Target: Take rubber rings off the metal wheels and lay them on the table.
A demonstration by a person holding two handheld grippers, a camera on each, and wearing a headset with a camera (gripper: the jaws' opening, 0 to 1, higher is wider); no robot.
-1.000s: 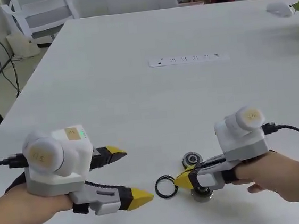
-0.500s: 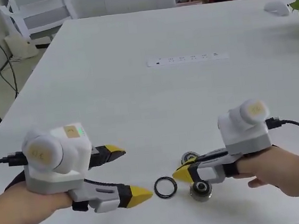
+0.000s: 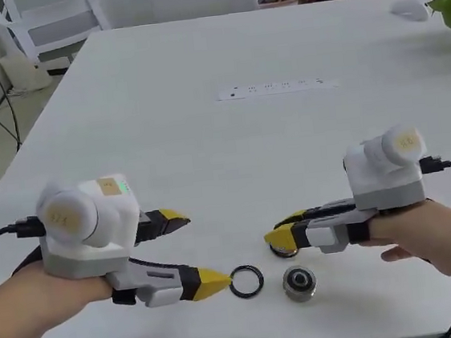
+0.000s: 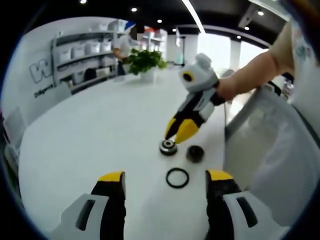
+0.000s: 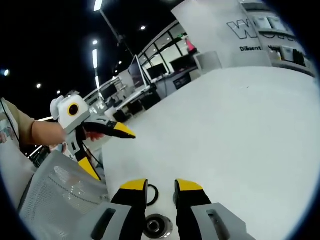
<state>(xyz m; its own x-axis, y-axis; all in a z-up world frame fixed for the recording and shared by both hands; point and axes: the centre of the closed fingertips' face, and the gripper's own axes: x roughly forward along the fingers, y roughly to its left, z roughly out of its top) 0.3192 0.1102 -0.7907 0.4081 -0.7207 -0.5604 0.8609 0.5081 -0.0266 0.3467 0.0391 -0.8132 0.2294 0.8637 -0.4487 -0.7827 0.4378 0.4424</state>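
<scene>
My right gripper [image 3: 285, 234] has lifted and drawn back from the rubber ring [image 3: 232, 284], which it was down beside a second ago. Its jaws sit nearly together with nothing between them, though from these angles I can't tell whether they are fully closed. Its tips now hang over the farther metal wheel [image 3: 281, 251].

The ring has stayed where it was, flat on the table [image 3: 206, 139] and clear of both wheels, with the nearer wheel [image 3: 300, 283] just to its right. My left gripper [image 3: 194, 250] is spread wide and empty, its lower tip just beside the ring's left edge.

I read that as one ring delivered and let go. The wheel under my right tips looks like the next one to strip, and the left gripper would need to come in and steady it.
</scene>
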